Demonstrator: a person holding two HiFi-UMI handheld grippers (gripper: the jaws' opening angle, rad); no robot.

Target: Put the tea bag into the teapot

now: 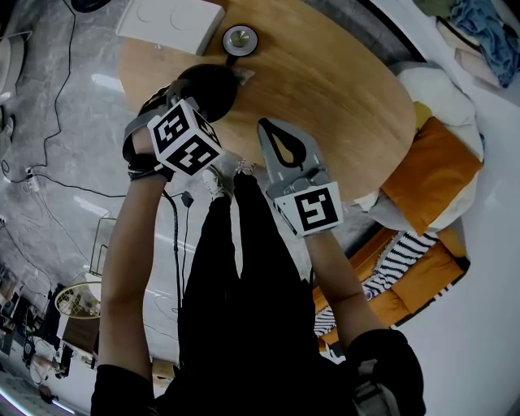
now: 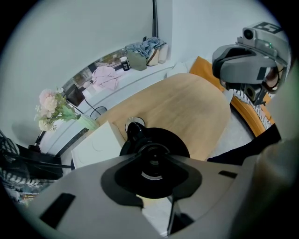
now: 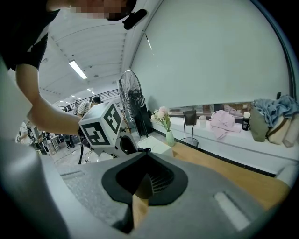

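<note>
Black trousers (image 1: 244, 276) fill the head view at 6 o'clock, with both grippers held out just beyond them. At 10 o'clock the left gripper (image 2: 153, 154) points steeply down over the black teapot (image 1: 213, 81). Its jaws are spread, and the pot's round top shows between their tips. I cannot make out the tea bag in any view.

The teapot stands close to the near rim of the round wooden desk (image 1: 341, 89). Bare wood lies open from it toward 3 o'clock. The right gripper (image 1: 264, 124) hangs at 5 o'clock of the pot, over that same rim, with its jaws pressed together on nothing.

Toward 12 o'clock, a white box (image 1: 171, 23) and a small silver-rimmed disc (image 1: 240, 37) sit by the far edge. A sofa with orange cushions (image 1: 435, 166) crowds the desk at 3 o'clock. At 9 o'clock, cables (image 1: 61, 89) trail over grey stone floor (image 1: 49, 138).
</note>
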